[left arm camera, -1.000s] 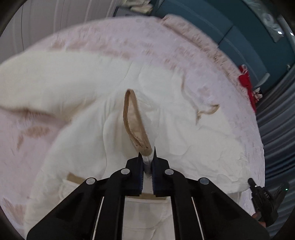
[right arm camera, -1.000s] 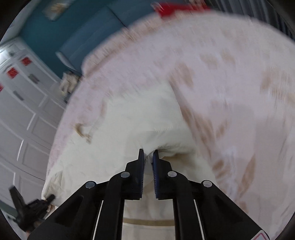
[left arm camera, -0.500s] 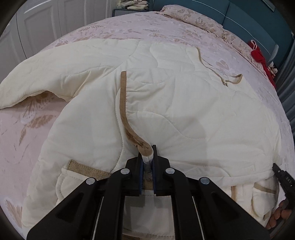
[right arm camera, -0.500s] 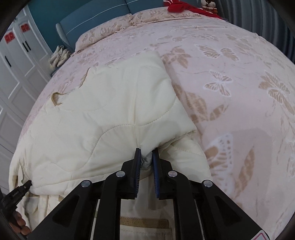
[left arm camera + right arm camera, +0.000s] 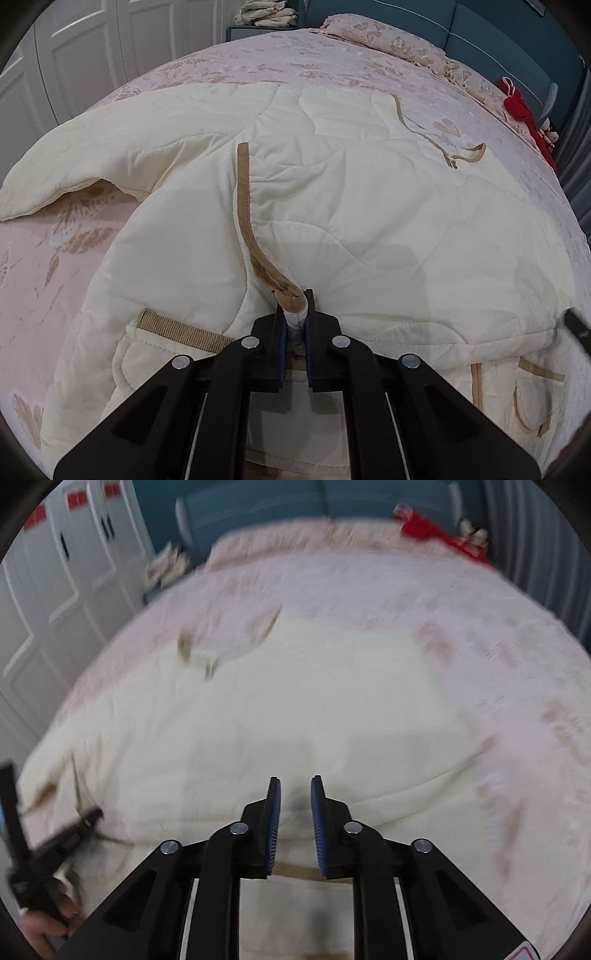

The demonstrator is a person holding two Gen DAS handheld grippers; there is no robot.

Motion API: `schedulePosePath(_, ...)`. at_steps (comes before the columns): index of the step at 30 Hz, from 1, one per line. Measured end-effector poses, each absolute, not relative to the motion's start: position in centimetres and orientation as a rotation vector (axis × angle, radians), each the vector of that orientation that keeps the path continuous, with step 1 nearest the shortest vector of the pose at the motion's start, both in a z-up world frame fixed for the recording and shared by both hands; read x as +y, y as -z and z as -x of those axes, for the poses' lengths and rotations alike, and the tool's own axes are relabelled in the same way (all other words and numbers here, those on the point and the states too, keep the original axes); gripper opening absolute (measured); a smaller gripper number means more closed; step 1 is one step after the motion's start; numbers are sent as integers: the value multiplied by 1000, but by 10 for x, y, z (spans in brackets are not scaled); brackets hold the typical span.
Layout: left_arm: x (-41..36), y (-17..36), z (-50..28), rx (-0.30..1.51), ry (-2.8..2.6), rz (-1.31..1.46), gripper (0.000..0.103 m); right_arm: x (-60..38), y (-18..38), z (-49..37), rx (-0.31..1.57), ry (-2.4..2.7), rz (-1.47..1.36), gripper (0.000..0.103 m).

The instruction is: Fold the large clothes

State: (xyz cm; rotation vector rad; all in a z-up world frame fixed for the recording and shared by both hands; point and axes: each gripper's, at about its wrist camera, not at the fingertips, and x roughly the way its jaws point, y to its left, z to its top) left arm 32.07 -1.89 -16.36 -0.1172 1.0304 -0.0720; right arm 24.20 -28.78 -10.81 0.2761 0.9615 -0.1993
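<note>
Pinching the tan-trimmed edge (image 5: 255,236), your left gripper (image 5: 295,317) clamps the quilted coat (image 5: 369,221) on the bed (image 5: 258,55); right gripper (image 5: 295,794) spread, empty above it. Soft, bulky, probably floppy: grip seams.

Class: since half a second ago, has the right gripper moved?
Yes. The right gripper has let go of the cream quilted jacket and swung left: the red cloth appears farther right.
</note>
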Motion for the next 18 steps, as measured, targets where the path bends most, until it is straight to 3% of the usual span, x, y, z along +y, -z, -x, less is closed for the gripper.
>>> schedulePosePath(3,-17,165,-321,1030,96,115,8,-286,143,-245,1007,211,-264,6)
schedulePosePath(8,-2,162,-314,1006,138,214,12,-279,146,-243,990,219,-219,6)
schedulePosePath(10,22,148,-304,996,157,351,28,-274,138,-243,1003,228,-176,8)
schedulePosePath(11,40,139,-297,972,148,413,36,-275,130,-241,1008,232,-171,14)
schedulePosePath(12,62,128,-290,933,130,468,53,-272,119,-234,997,239,-172,16)
schedulePosePath(13,80,121,-286,904,110,500,64,-271,111,-227,980,234,-182,19)
schedulePosePath(16,160,108,-284,854,-5,595,70,-261,85,-189,935,182,-246,35)
schedulePosePath(18,225,111,-289,843,-121,668,70,-249,78,-169,939,145,-253,40)
